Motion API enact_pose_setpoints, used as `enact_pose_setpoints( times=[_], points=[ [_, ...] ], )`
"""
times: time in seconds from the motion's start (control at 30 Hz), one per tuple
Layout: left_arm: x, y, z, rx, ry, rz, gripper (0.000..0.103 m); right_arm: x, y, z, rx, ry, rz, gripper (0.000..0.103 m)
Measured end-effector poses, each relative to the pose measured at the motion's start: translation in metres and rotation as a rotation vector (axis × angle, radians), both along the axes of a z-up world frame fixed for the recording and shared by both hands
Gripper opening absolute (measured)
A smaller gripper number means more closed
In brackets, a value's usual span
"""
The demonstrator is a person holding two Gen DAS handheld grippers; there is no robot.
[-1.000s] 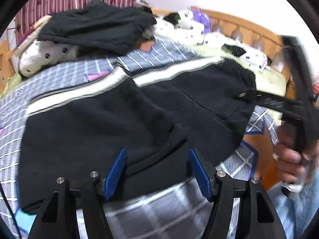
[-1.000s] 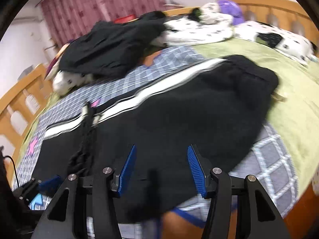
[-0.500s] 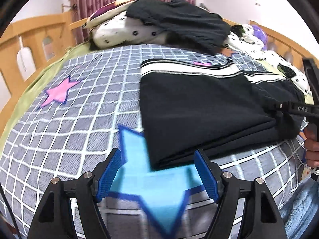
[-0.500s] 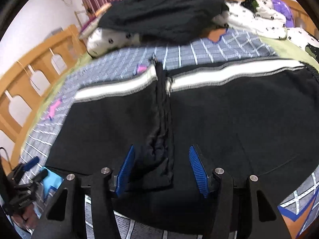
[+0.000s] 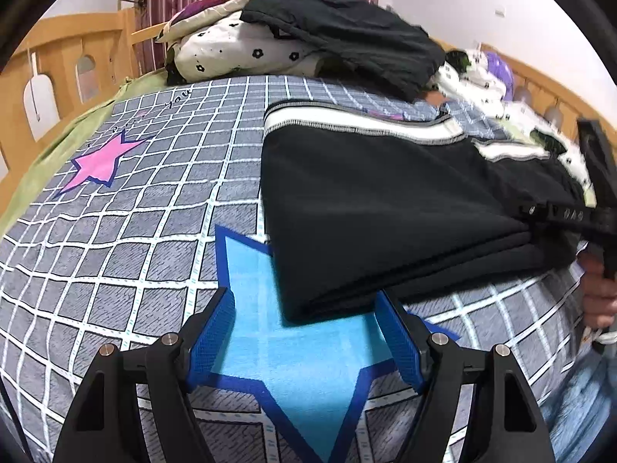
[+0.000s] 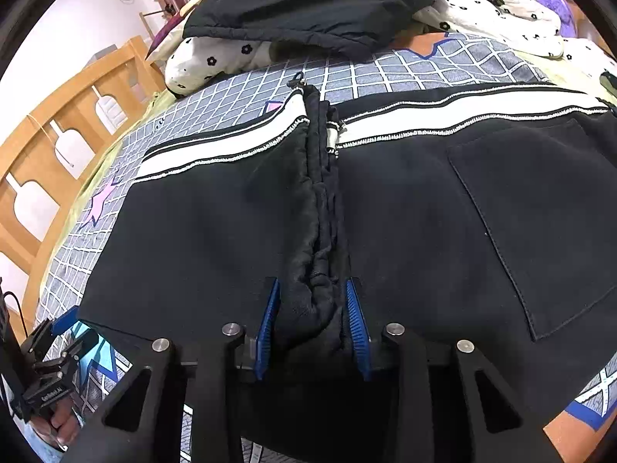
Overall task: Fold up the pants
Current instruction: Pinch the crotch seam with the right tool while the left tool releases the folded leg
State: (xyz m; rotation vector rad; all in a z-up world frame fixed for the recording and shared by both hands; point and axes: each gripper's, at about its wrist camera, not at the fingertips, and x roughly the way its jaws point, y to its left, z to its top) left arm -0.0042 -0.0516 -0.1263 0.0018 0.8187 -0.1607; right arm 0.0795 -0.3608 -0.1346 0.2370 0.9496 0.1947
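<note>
Black pants (image 5: 385, 200) with a white side stripe lie folded on the checked bedspread (image 5: 115, 254). In the left wrist view my left gripper (image 5: 304, 335) stands open, low over a blue star print. The folded corner of the pants lies just ahead of its fingertips and touches neither pad. In the right wrist view the pants (image 6: 424, 231) spread wide, with a bunched ridge of black fabric (image 6: 320, 212) running down the middle. My right gripper (image 6: 313, 320) is closing its jaws on the near end of that ridge, and fabric fills the gap between the pads.
A heap of dark clothes (image 5: 347, 34) rests on a spotted pillow (image 5: 231, 50) at the back. Wooden bed rails (image 6: 50, 154) run along the left. My right gripper (image 5: 594, 208) and a hand (image 5: 601, 293) show at the left wrist view's right edge.
The left gripper swung from over the pants' middle to their left folded corner and widened slightly. The right gripper came in over the bunched ridge and narrowed around it.
</note>
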Motion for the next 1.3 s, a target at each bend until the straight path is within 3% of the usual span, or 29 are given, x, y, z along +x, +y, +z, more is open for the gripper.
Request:
enact_pose_setpoints(
  times=[0.4,0.5,0.6,0.73,0.9,0.97,1.1,1.3],
  points=[
    [0.014,-0.018,-0.013,0.099,0.023,-0.013,0.075,0.003,-0.003,0.001,0.035,0.009,-0.007,0.033],
    [0.017,-0.01,-0.006,0.088,-0.018,0.049,0.075,0.004,-0.002,0.0,0.034,0.013,-0.011,0.033],
    [0.021,0.001,-0.006,0.011,0.003,0.074,0.075,0.005,0.001,-0.002,0.028,0.008,-0.01,0.033],
    [0.019,0.009,-0.01,-0.005,0.007,0.1,0.074,0.0,0.001,0.001,0.03,-0.038,-0.002,0.023],
    [0.017,0.014,-0.008,-0.002,0.016,0.093,0.074,-0.026,-0.021,0.027,0.162,-0.144,-0.017,0.02],
    [0.018,0.014,-0.011,0.006,0.027,0.09,0.074,-0.034,-0.023,0.026,0.151,-0.139,-0.029,0.02],
    [0.017,0.016,-0.01,0.007,0.029,0.092,0.074,-0.023,-0.015,-0.009,0.078,-0.005,-0.032,0.021],
    [0.004,0.021,0.0,0.021,0.036,0.056,0.074,-0.037,-0.013,0.011,0.016,-0.075,-0.004,0.027]
  ],
)
